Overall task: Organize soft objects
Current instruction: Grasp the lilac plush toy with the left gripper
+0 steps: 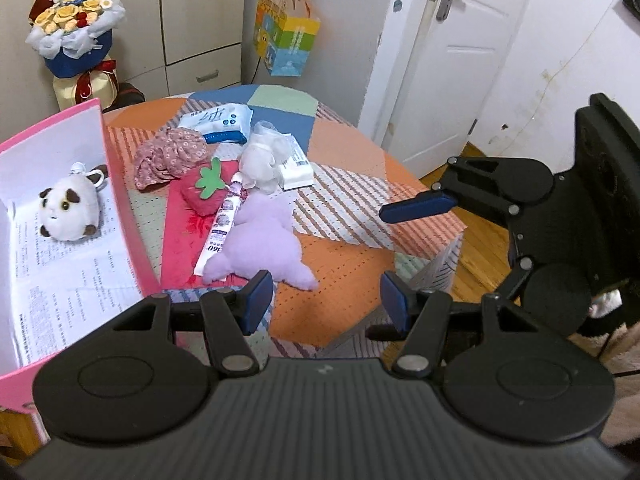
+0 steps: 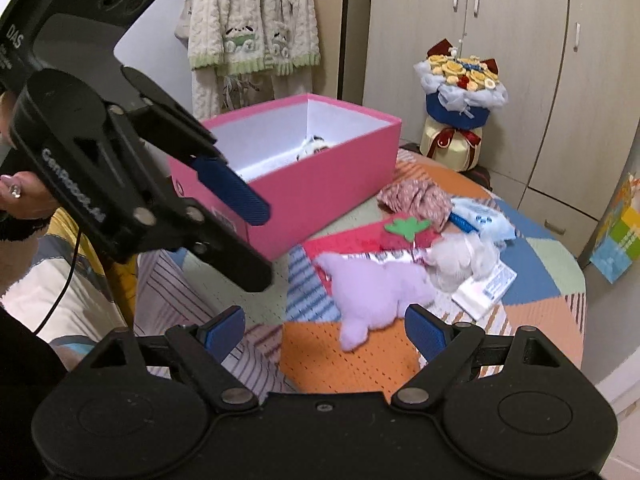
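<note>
- Step, as I read it: between picks. One panda plush [image 1: 69,210] already lay inside the pink box [image 2: 320,184]; the rest of the soft stuff was still out on the patchwork table [image 1: 344,276].
- Left gripper [image 1: 326,300] was empty, jaws partly apart, hovering near the box's open corner, its left pad just over the purple plush [image 1: 262,240].
- Right gripper [image 2: 324,330] was empty too, jaws wide, on the far side of the plush from the box.
- Purple plush: flat, floppy, pale lilac, stubby limbs splayed, lying just beside the box. A toothpaste tube [image 1: 225,220] lay across its box-side edge.
- Strawberry plush [image 1: 204,192] sat beyond it, on a red cloth near the box wall. Floral fabric [image 1: 168,156] and a white mesh puff [image 1: 260,164] lay further from the box.
- Next move likely calls for closing on the purple plush by its thick middle, clear of the tube, then carrying it over the box rim.
- Tissue packs look like non-targets.
</note>
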The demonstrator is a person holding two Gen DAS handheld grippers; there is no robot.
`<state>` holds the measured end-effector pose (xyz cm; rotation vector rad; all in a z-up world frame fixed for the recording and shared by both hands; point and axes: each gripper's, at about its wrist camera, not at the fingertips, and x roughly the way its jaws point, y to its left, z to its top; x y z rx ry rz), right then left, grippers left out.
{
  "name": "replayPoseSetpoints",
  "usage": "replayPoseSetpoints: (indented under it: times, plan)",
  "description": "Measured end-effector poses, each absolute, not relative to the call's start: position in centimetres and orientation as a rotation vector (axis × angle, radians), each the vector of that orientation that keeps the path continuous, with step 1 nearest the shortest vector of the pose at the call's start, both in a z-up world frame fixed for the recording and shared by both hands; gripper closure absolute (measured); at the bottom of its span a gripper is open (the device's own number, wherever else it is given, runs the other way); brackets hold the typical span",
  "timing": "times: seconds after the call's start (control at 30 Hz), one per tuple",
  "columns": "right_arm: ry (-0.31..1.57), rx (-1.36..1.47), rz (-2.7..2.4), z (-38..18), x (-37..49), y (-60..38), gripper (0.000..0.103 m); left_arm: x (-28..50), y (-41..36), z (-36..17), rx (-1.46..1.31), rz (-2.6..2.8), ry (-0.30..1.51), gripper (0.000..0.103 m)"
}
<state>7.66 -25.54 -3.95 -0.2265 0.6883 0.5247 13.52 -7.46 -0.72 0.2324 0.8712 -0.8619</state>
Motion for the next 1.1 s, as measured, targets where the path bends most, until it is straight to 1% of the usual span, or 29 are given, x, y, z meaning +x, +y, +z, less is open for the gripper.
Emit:
replayPoseSetpoints:
  times: [0.27,0.67,0.97,1.1]
  plan:
    - [0.665,-0.183,0.511,-7.9,9.8,-26.1,0.013,16.0,-10.4,-4.3,0.26,-0.801,0.872,0.044]
    - [0.644,-0.135,0.436,-12.7,14.3,-25.6,0.013,19.3,-12.5,-7.1,0.335,-0.631,0.777,0.044]
    - [0.616,-0.061,0.404,-13.7,14.6,-25.6,0.013,19.9,-12.6,-8.6,0.304,-0.655,0.84,0.045]
    - [0.593,-0.024,0.405,-14.3,14.3,-25.4,0.015,20.0,-12.1,-8.9,0.255,-0.651,0.87,0.045]
